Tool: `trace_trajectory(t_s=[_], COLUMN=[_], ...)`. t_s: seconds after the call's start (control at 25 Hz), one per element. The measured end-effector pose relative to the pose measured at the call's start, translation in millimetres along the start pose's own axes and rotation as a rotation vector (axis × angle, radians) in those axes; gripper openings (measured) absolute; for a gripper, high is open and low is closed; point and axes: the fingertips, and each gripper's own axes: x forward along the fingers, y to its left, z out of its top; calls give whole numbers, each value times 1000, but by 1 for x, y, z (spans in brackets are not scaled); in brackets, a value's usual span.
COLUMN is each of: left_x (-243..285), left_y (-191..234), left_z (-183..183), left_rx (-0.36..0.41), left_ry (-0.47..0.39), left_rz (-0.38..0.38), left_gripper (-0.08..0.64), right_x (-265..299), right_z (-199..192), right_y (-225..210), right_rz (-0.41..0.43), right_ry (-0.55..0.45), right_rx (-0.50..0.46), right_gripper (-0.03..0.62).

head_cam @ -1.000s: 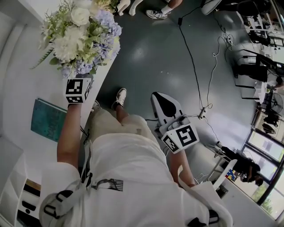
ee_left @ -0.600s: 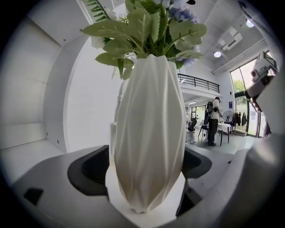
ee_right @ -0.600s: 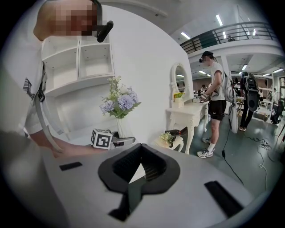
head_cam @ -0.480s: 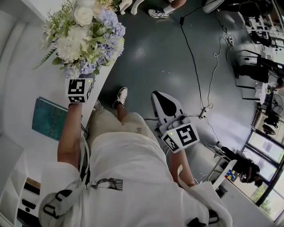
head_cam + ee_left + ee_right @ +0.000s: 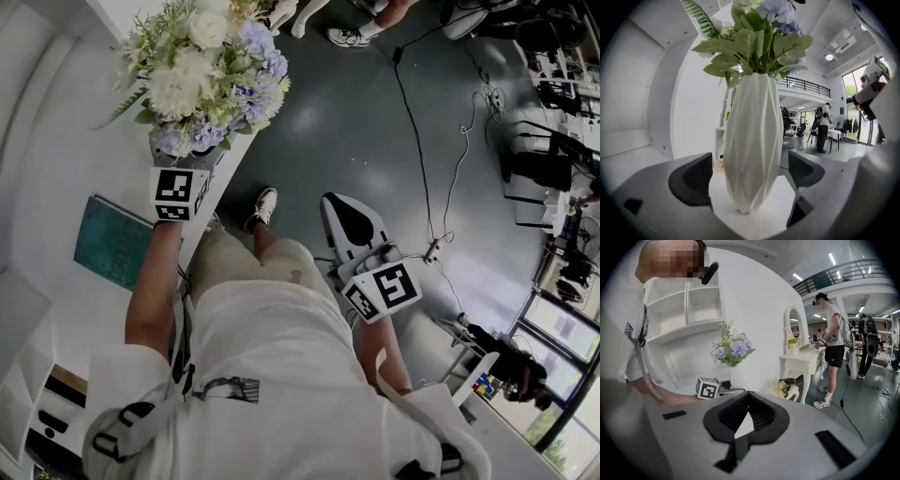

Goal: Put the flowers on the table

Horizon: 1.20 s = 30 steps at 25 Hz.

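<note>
Your left claw (image 5: 750, 174) stood wide open around the white ribbed vase (image 5: 752, 140): one dark pad sat to each side of it, and a sliver of daylight showed between vase and pad on both sides, so the claw had no hold on it. The vase stood upright on its own base on the white table (image 5: 70, 141), close to the table's edge, with the bouquet of white and pale blue flowers (image 5: 211, 80) and green leaves spreading out above its neck. From the head view, the left claw's marker cube (image 5: 178, 193) sat just below the blooms, and a teal book (image 5: 112, 242) lay flat on the table beside your forearm, well clear of the vase. Your right claw (image 5: 746, 413) was drawn together with nothing between its pads, and you held it low by your right hip over the grey floor (image 5: 356, 122), well apart from the table. The right gripper view looked back across the room at the flowers, the white wall shelves (image 5: 689, 305) behind them and, farther right, a person (image 5: 832, 348) standing at a white dressing table (image 5: 801, 363).
</note>
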Motion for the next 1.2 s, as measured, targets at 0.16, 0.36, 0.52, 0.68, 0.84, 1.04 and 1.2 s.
trace_trajectory(t_s=[0.16, 0.36, 0.52, 0.68, 0.84, 1.04, 1.2], left_x=[-8, -17, -30, -45, -57, -76, -91], left_y=[3, 5, 2, 5, 12, 10, 9], left_z=[-7, -10, -9, -6, -4, 1, 13], left_rx=[-38, -54, -55, -54, -67, -92, -89], left_ry=[24, 55, 62, 83, 103, 128, 142], left_rz=[12, 26, 28, 43, 88, 137, 179], left_gripper=[488, 488, 486, 486, 486, 485, 483], right_x=[2, 7, 12, 16, 24, 19, 17], right_z=[3, 11, 16, 26, 33, 43, 59], right_y=[6, 10, 15, 19, 20, 23, 13], right_rz=[16, 41, 63, 91, 127, 167, 209], right_ry=[-9, -23, -42, -61, -82, -117, -142], right_rx=[-7, -11, -17, -23, -25, -29, -33], right_gripper=[11, 11, 11, 11, 11, 11, 11])
